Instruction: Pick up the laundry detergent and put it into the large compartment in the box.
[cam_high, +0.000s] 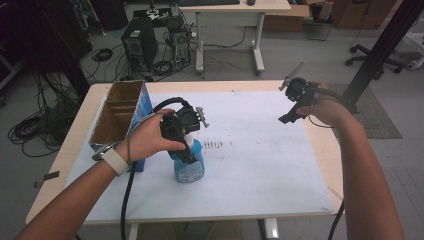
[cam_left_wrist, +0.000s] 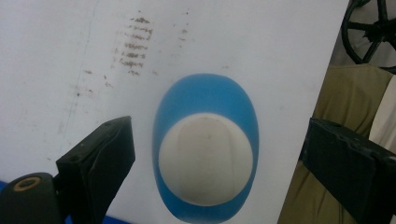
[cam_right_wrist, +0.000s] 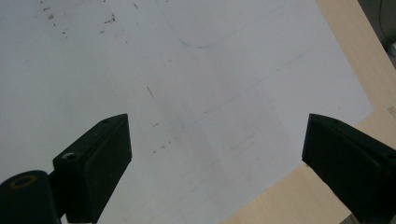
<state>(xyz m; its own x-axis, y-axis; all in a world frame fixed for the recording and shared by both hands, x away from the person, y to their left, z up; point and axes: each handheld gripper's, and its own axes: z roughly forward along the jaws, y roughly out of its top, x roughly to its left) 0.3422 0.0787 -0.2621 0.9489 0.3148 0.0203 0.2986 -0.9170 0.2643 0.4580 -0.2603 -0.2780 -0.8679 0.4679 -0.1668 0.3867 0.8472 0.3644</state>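
Observation:
A blue bottle (cam_high: 190, 166) with a white cap stands upright on the white sheet (cam_high: 260, 165), left of centre. My left gripper (cam_high: 186, 145) is right above it and points straight down. In the left gripper view the white cap (cam_left_wrist: 205, 158) and the blue bottle shoulder (cam_left_wrist: 205, 91) lie between the wide-open jaws, and neither pad touches them. My right gripper (cam_high: 292, 112) hangs in the air over the right part of the sheet. It stands open (cam_right_wrist: 215, 135) with only the bare sheet (cam_right_wrist: 163, 70) below it.
An open cardboard box (cam_high: 143, 100) with blue sides and an inner divider stands at the table's left, close to the left hand. The wooden table edge (cam_right_wrist: 359, 51) runs just beyond the sheet. Behind the table are a desk (cam_high: 235, 10), a computer tower (cam_high: 140, 45) and floor cables.

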